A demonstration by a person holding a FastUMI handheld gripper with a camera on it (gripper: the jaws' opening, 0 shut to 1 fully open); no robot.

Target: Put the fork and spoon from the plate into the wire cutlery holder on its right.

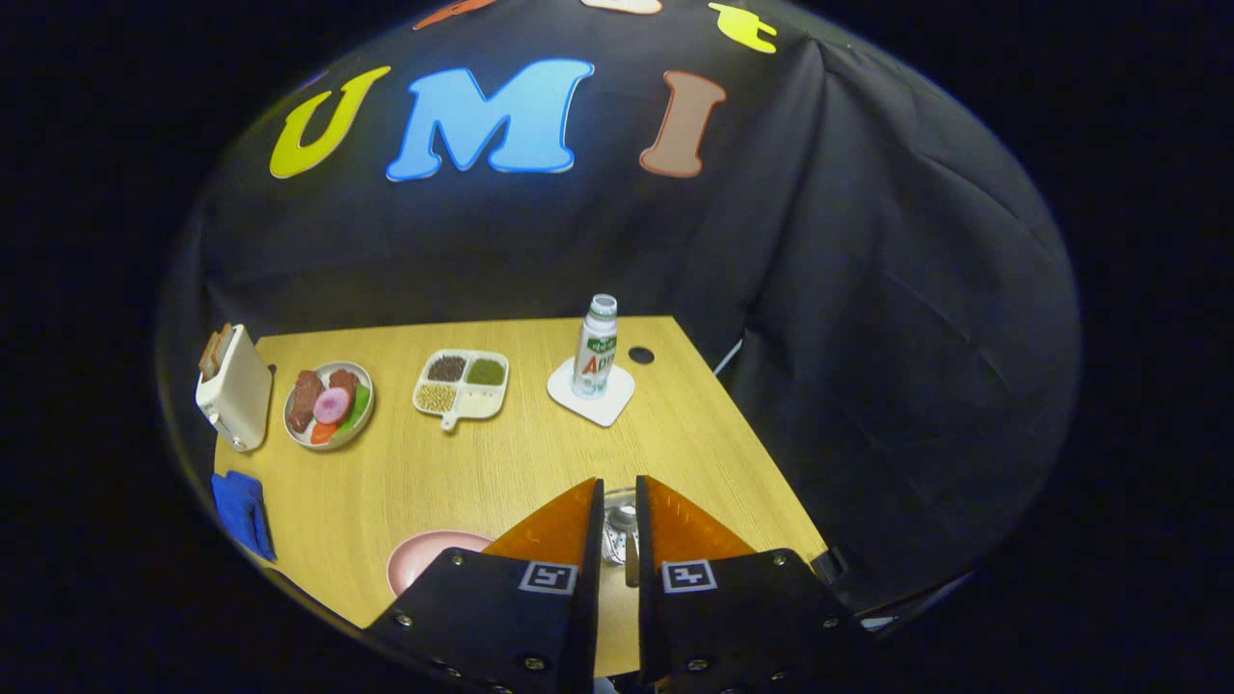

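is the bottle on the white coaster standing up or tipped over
Upright. The bottle stands cap up on the white coaster, well beyond the gripper, whose fingers are nearly closed.

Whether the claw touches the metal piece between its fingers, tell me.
Cannot tell: the gripper view shows the claw narrowly flanking the metal piece, with the contact edges hidden.
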